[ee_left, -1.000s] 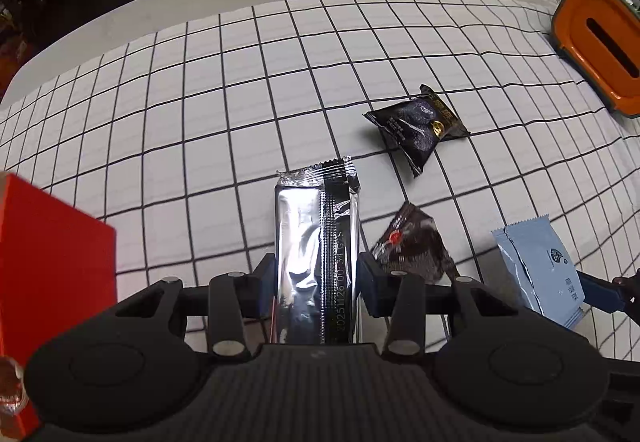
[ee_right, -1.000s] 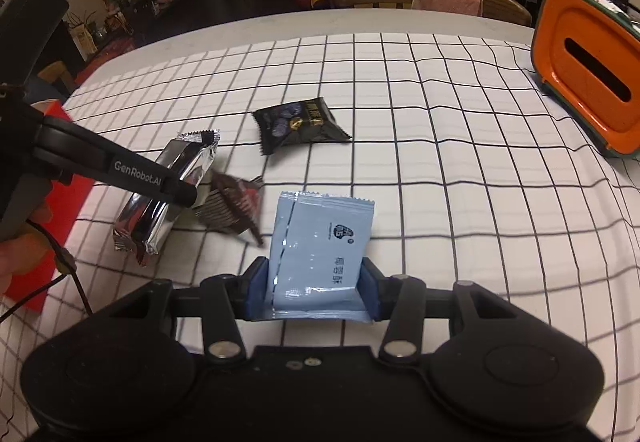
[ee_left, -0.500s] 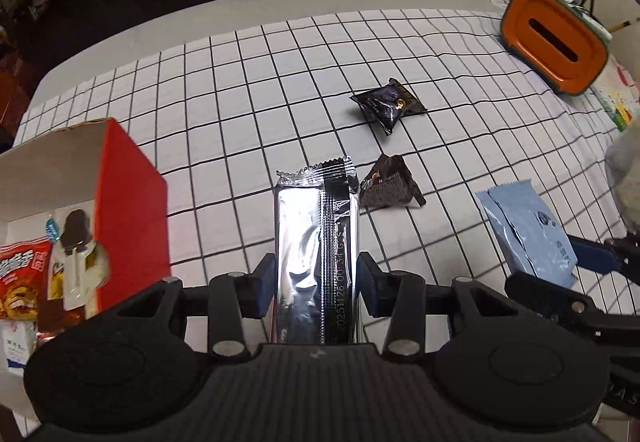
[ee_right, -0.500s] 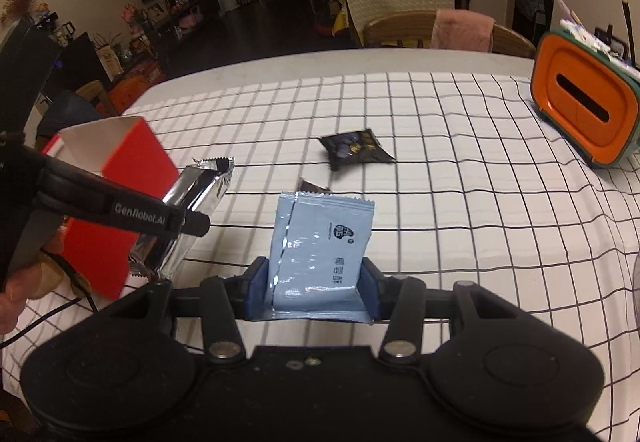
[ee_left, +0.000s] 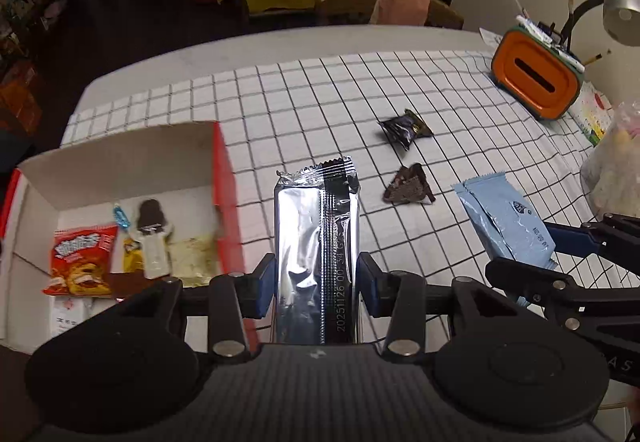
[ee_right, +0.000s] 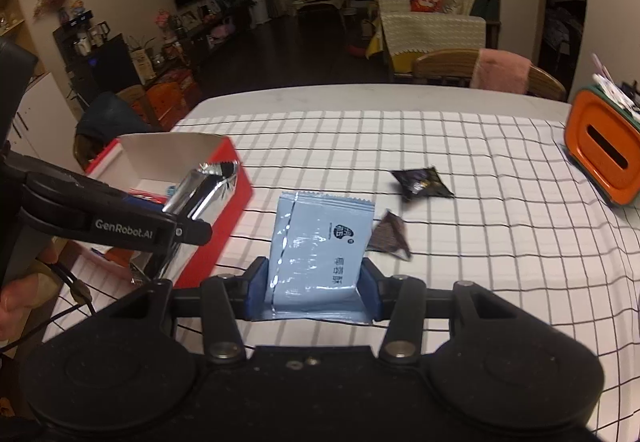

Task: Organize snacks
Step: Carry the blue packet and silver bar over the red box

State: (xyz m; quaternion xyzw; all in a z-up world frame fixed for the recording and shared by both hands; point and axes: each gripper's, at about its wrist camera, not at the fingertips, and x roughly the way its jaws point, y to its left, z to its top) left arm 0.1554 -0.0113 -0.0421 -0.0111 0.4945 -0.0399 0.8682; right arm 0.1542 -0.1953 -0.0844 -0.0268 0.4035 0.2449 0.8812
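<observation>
My left gripper point(ee_left: 317, 282) is shut on a long silver foil snack bar point(ee_left: 316, 242), held up above the checked tablecloth beside a red box point(ee_left: 224, 178). The box holds several snacks, among them a red chip bag point(ee_left: 80, 262). My right gripper point(ee_right: 314, 286) is shut on a light blue packet point(ee_right: 320, 250), also lifted off the table; the packet point(ee_left: 508, 222) shows at the right of the left wrist view. Two dark wrapped snacks lie on the cloth: a black one point(ee_left: 404, 128) farther off and a brown one point(ee_left: 410, 186) nearer. The left gripper with its silver bar point(ee_right: 200, 198) hangs by the red box point(ee_right: 224, 210) in the right wrist view.
An orange and green container point(ee_left: 536, 78) with pens stands at the table's far right, with a desk lamp point(ee_left: 620, 2) behind it. A clear plastic bag point(ee_left: 612, 170) sits at the right edge. Chairs point(ee_right: 480, 70) stand at the far side of the table.
Both grippers have risen and pulled back with their snacks held. The red box came fully into the left wrist view, showing its contents, and the snacks on the cloth look smaller and farther away.
</observation>
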